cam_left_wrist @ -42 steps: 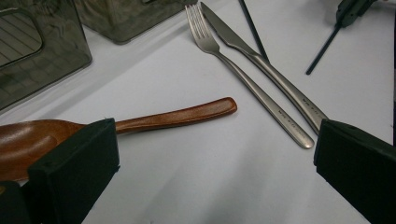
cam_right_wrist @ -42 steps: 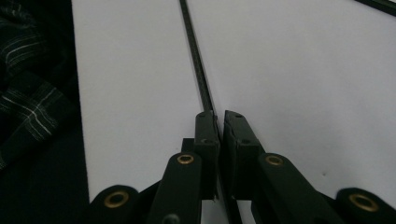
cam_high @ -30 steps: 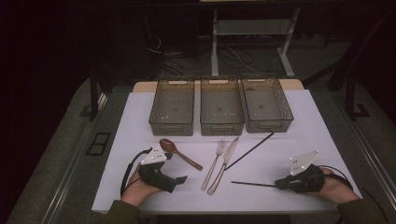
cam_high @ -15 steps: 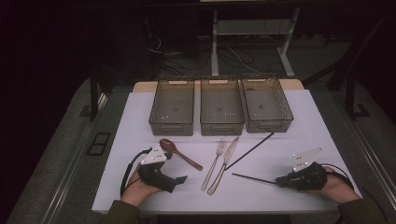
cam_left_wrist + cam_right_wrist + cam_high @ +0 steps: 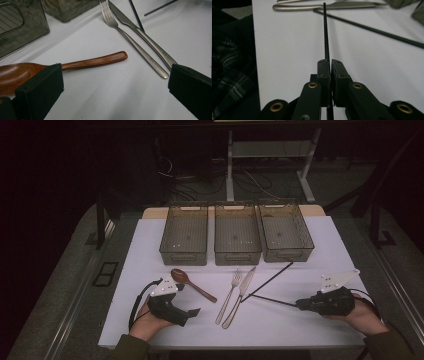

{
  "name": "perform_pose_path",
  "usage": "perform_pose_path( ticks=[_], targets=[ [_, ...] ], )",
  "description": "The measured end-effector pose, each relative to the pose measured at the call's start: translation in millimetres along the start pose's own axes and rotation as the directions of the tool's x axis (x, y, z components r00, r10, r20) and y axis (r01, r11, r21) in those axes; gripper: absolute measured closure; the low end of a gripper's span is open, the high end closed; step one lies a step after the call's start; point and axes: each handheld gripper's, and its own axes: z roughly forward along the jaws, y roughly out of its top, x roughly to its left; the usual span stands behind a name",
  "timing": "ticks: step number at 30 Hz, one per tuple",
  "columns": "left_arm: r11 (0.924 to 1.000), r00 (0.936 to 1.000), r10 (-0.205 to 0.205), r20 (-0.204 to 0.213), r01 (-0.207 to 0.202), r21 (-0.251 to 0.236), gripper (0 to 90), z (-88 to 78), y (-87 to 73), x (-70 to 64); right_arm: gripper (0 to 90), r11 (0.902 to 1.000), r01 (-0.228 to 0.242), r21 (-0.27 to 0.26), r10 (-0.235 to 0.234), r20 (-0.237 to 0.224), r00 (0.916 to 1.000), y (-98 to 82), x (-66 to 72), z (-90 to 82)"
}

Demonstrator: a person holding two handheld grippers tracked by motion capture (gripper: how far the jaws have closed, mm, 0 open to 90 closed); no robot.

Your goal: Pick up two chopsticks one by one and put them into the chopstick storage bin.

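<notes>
My right gripper (image 5: 300, 305) at the table's front right is shut on a thin black chopstick (image 5: 272, 300), which points left toward the cutlery. In the right gripper view the pads (image 5: 323, 70) pinch the chopstick (image 5: 326, 32), and its tip reaches the knife (image 5: 347, 5). A second black chopstick (image 5: 272, 276) lies slantwise behind it. My left gripper (image 5: 187, 315) rests at the front left, open, with nothing between its fingers. In the left gripper view a brown wooden spoon (image 5: 95, 60) lies just ahead of the open left gripper (image 5: 115, 77). A steel fork (image 5: 230, 295) and knife (image 5: 242, 290) lie side by side mid-table.
Three smoky see-through trays stand in a row at the back: left (image 5: 183, 256), middle (image 5: 237, 256), right (image 5: 289, 254). The white table top (image 5: 320, 245) ends near my hands. Cables trail from both grippers. The floor around is dark.
The chopstick held in my right gripper has swung, its tip moving away from the front edge toward the fork and knife. My left gripper has stayed put.
</notes>
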Motion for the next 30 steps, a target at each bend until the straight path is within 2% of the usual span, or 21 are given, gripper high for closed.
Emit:
perform_pose_path(
  ticks=[6,17,30],
  targets=[
    [1.0000,1.0000,-0.001,0.000,0.001,-0.002,0.0,-0.1,0.1,-0.1,85.0,0.9988,-0.024,-0.042,0.025,0.036,0.9990,10.8,-3.2,-5.4],
    [1.0000,1.0000,0.001,0.001,-0.001,-0.002,0.0,-0.1,0.2,-0.4,85.2,0.9924,-0.040,-0.116,0.047,0.056,0.9973,40.0,-7.4,-8.5],
    [0.9999,1.0000,0.003,0.001,-0.003,-0.013,0.0,-1.2,0.4,-0.1,85.2,0.9875,-0.077,-0.138,0.094,0.122,0.9881,84.2,-22.6,11.4]
  ],
)
